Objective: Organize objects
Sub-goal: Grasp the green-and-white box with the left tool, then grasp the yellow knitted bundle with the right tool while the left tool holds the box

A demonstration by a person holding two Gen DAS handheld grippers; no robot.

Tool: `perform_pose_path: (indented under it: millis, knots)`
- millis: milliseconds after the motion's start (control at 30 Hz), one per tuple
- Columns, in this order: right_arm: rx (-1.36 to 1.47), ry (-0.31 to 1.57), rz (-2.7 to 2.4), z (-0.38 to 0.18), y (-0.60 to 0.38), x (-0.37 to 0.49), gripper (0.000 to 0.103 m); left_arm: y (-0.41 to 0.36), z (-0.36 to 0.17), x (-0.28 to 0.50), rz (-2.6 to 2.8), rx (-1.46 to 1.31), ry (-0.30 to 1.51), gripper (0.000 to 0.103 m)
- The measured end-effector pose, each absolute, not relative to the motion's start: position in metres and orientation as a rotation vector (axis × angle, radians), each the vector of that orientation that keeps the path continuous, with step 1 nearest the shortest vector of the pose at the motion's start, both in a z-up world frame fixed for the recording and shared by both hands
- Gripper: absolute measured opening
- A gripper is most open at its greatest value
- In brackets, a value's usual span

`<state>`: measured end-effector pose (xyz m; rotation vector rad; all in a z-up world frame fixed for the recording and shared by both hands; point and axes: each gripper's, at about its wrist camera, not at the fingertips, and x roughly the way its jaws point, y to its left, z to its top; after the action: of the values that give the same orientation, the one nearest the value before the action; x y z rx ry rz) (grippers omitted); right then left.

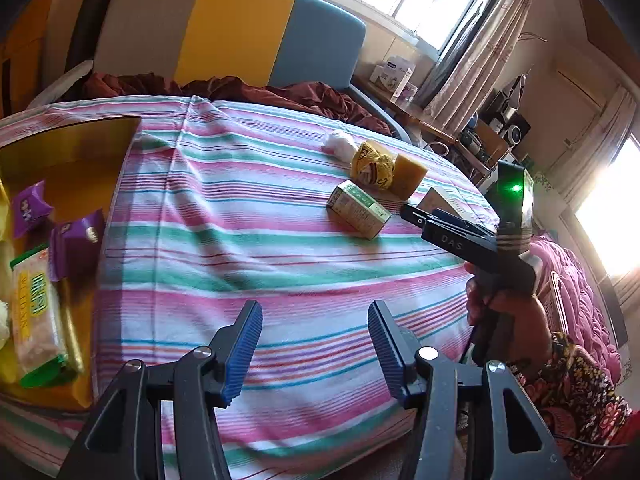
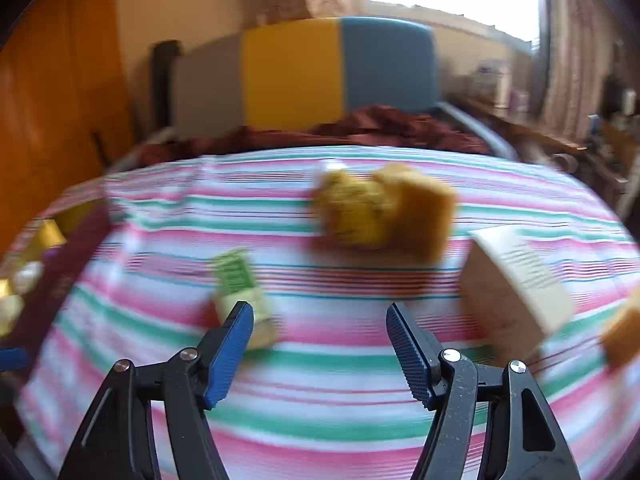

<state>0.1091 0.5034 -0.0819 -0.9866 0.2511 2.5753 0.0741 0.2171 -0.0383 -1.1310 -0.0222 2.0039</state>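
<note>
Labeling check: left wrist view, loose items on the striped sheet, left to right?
White wad → green-and-cream carton → yellow crumpled wrapper → yellow sponge block → tan box, partly behind the right gripper.

My bed (image 1: 248,216), spread with a pink, green and white striped sheet, carries a small green box (image 1: 357,210) right of centre, a yellow wrapped packet (image 1: 372,165) beside a yellow sponge block (image 1: 409,176) above it, a white wad (image 1: 339,142), and a yellow tray (image 1: 86,184) at left.

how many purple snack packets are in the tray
2, both in the yellow tray at the left: one purple packet farther back, one beside the green-trimmed cracker pack. More may sit beyond the frame.
</note>
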Motion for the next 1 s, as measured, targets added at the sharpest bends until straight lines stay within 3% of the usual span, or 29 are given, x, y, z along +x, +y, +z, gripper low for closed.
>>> perform_pose_path:
  millis: [233, 800, 933, 1000]
  knots:
    - [-0.949, 0.2, 2.358, -0.096, 0.54, 0.121, 0.07, 0.268, -0.035, 0.059, 1.993, -1.154, -0.043, 0.056]
    - [-0.9, 0.366, 2.237, -0.117, 0.568, 0.142, 0.07, 0.423, -0.083, 0.009, 2.043, -1.375, 0.057, 0.061]
    - [-0.9, 0.382, 2.239, -0.119, 0.569, 0.141, 0.07, 0.425, -0.086, 0.012, 2.081, -1.321, 0.129, 0.057]
    - [-0.899, 0.38, 2.238, -0.119, 0.568, 0.14, 0.07, 0.42, -0.087, 0.013, 2.085, -1.278, 0.169, 0.045]
